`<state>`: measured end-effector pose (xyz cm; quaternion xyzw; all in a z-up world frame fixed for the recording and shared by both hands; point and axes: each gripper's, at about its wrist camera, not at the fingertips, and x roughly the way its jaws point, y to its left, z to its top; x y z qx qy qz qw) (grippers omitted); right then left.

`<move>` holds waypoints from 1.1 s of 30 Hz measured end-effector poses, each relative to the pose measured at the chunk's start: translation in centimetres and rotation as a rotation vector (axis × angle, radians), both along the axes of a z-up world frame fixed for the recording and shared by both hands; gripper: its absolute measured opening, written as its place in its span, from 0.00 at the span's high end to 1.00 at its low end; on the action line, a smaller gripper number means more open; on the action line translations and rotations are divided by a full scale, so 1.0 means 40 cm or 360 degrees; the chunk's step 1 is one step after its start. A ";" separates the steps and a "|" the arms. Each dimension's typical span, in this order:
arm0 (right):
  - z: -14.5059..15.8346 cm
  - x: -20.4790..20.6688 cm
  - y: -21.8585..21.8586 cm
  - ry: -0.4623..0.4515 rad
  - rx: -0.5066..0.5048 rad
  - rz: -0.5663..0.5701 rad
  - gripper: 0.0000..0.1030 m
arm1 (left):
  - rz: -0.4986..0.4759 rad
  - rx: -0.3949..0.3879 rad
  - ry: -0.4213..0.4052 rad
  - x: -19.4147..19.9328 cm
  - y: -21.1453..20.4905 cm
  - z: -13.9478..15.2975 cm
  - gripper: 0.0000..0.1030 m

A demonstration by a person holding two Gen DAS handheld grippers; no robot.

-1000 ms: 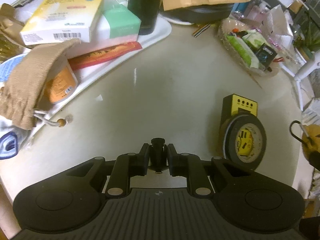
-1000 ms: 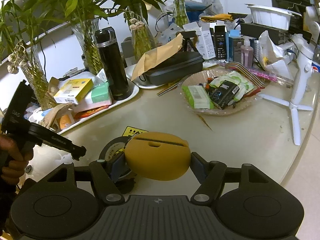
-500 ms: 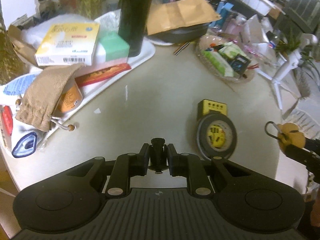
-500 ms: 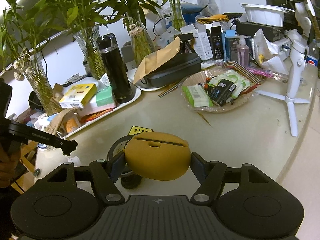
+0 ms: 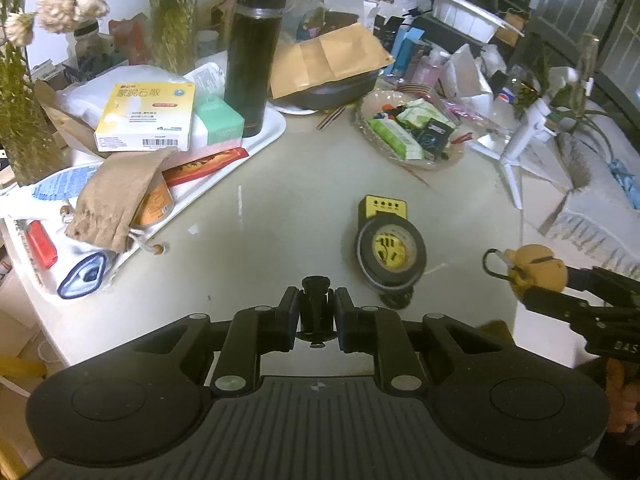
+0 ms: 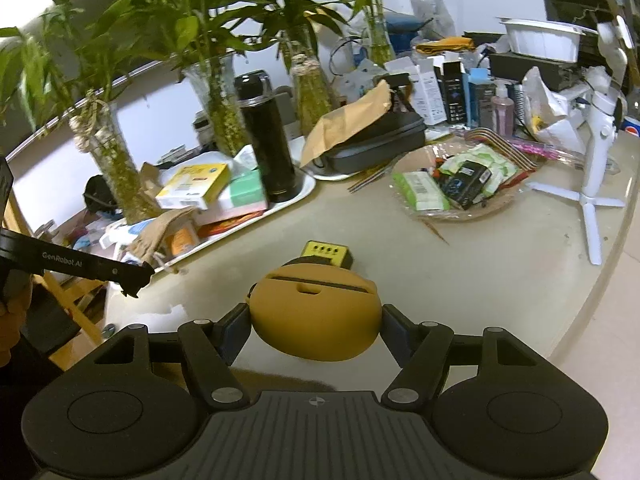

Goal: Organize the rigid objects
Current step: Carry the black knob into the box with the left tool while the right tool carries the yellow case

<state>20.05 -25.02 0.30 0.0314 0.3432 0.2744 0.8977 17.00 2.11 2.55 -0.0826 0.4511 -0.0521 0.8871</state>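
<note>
My left gripper (image 5: 316,308) is shut on a small black knobbed part (image 5: 316,298) and holds it above the table's near edge. My right gripper (image 6: 315,320) is shut on a mustard-yellow rounded case (image 6: 315,316), held above the table; the case also shows in the left wrist view (image 5: 536,270) with a black clip ring. A black tape roll (image 5: 390,254) lies on a yellow box (image 5: 382,208) in the table's middle; in the right wrist view only the yellow box (image 6: 326,251) shows behind the case.
A white tray (image 5: 272,136) at the left holds boxes, a black flask (image 5: 254,52) and a tan pouch (image 5: 116,196). A snack bowl (image 5: 408,136) and a white tripod (image 5: 520,144) stand at the right. Plant vases (image 6: 216,104) line the back.
Both grippers have drawn back and up from the table, so more of it shows. The tape roll and yellow box look smaller. Both grips are unchanged.
</note>
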 end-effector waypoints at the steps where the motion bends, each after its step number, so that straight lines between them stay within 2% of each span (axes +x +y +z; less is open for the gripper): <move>1: 0.003 -0.008 0.003 -0.0002 0.0000 0.0008 0.30 | -0.0005 -0.0002 -0.0003 -0.009 -0.001 0.003 0.82; 11: 0.018 -0.081 0.020 -0.0012 0.0013 0.0053 0.30 | -0.0075 -0.0011 -0.0003 -0.093 -0.027 0.009 0.82; 23: 0.015 -0.123 0.003 0.0016 0.0047 0.0019 0.30 | -0.0161 -0.0055 0.0108 -0.128 -0.072 -0.047 0.81; 26: 0.014 -0.126 0.002 0.0018 0.0049 0.0015 0.30 | -0.0165 -0.0058 0.0077 -0.131 -0.080 -0.053 0.81; 27: 0.013 -0.128 0.001 0.0019 0.0050 0.0012 0.30 | -0.0158 -0.0062 0.0063 -0.133 -0.079 -0.052 0.80; 30: 0.012 -0.131 -0.004 0.0021 0.0055 0.0005 0.30 | -0.0134 -0.0104 0.0014 -0.146 -0.069 -0.045 0.63; 33: 0.011 -0.133 -0.005 0.0023 0.0053 0.0006 0.30 | -0.0105 -0.0071 -0.0065 -0.169 -0.061 -0.027 0.60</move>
